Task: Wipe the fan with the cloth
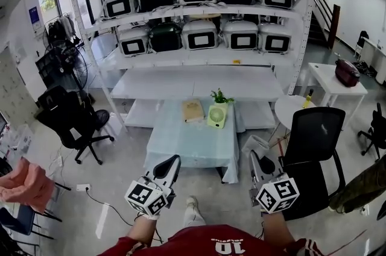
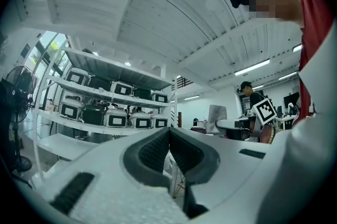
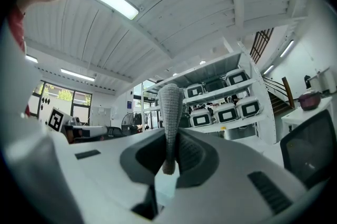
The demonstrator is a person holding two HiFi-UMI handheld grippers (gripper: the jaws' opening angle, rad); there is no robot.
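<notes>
Nearest, low and well short of the table [image 1: 181, 149], both grippers are held close to the body. The left gripper [image 1: 171, 165] has its jaws pressed together with nothing between the pads. The right gripper [image 1: 256, 165] is clamped on a grey knit-textured strip [image 3: 169, 112] that stands up past the jaw tips. It is probably the cloth, though I cannot tell for sure.

The table has a pale blue cover. Toward its far edge stands the small green fan [image 1: 216, 115], with a beige flat item [image 1: 193, 110] just beside it on the left and a little plant [image 1: 221, 96] behind it.

Wiping has not begun. To do it well, I would step up to the table, steady the fan's base with the empty left gripper, and draw the strip lightly across the grille so the fan does not tip.
</notes>
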